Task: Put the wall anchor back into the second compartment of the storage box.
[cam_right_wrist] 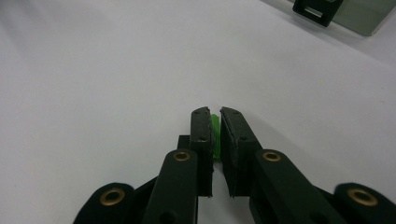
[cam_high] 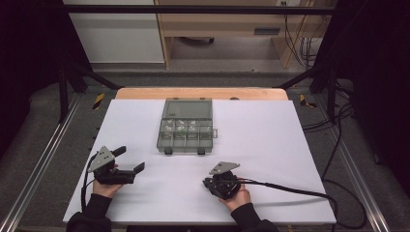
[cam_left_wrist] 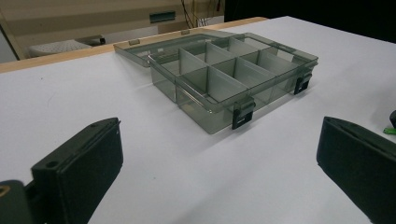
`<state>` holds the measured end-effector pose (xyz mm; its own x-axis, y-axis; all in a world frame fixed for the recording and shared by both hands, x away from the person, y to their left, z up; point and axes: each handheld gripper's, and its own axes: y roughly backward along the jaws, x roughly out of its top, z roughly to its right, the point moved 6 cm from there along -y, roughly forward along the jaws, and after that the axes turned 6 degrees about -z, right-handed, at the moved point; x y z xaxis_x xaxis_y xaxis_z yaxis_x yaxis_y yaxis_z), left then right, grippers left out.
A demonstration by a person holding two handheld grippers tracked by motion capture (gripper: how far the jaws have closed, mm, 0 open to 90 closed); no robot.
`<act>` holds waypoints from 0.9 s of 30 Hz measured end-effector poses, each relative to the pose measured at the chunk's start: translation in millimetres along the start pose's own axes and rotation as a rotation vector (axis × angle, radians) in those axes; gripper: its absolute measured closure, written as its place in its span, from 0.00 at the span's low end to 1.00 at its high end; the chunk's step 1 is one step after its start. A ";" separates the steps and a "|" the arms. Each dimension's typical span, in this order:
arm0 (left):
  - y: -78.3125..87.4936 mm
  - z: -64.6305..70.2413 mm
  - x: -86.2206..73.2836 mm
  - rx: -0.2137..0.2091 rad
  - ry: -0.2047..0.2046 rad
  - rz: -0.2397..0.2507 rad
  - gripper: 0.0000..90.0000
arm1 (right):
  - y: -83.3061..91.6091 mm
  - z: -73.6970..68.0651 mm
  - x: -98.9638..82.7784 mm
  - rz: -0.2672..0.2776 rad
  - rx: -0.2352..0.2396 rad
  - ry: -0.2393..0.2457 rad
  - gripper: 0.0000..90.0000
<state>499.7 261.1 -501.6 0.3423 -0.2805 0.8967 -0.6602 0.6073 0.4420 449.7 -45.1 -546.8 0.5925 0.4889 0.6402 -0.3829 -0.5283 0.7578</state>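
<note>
A white sheet [cam_high: 270, 145] covers the table in front of me, with a wooden edge [cam_high: 200, 93] showing along its far side and dark framing and cables around it.

My right gripper [cam_high: 218, 184] sits low over the sheet on the near side. In the right gripper view its 2 jaws are nearly together, pinching a small green piece [cam_right_wrist: 215, 135] between the pads; I can see just a thin strip of green in the gap, so I cannot tell its shape. No earlier look is available to me, so I only report the clamp as it stands: pressed tight on the piece.

My left gripper [cam_high: 128, 159] rests on the sheet, well apart from the right one. In the left gripper view its 2 jaws stand wide apart with nothing between them but bare sheet.

The smoky clear compartment box [cam_left_wrist: 233, 77] lies ahead of both grippers, lid [cam_left_wrist: 154, 44] swung open and lying flat behind it, 2 black latches [cam_left_wrist: 243, 114] on the side facing me. From the left gripper it is ahead and slightly right; from the right gripper it is ahead and off to the left in the high view. Small pale items [cam_high: 181, 123] lie in the far row of compartments.
</note>
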 end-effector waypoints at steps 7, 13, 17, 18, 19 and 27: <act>0.6 -0.4 0.3 -0.001 0.001 0.003 0.00 | 1.3 3.1 4.7 -0.002 0.014 -0.018 0.94; 0.3 -0.2 0.0 -0.001 0.001 0.001 0.00 | 10.7 5.9 13.9 0.040 0.015 -0.024 0.94; 0.1 -0.2 0.0 0.000 0.001 0.001 0.00 | 19.5 10.3 24.4 0.092 0.006 -0.037 0.94; 0.1 -0.2 0.0 0.000 0.000 0.001 0.00 | 23.3 12.7 30.9 0.114 -0.006 -0.034 0.94; 0.1 -0.2 0.0 0.001 0.000 0.000 0.00 | 24.9 13.2 34.8 0.122 -0.017 -0.025 0.94; 0.5 -0.3 0.1 -0.001 -0.001 0.002 0.00 | 29.0 10.8 73.6 0.195 -0.030 -0.004 0.94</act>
<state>499.7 261.5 -501.2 0.3402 -0.2806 0.8975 -0.6602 0.6084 0.4404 489.9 -32.0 -479.1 0.5077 0.3762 0.7751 -0.5116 -0.5922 0.6226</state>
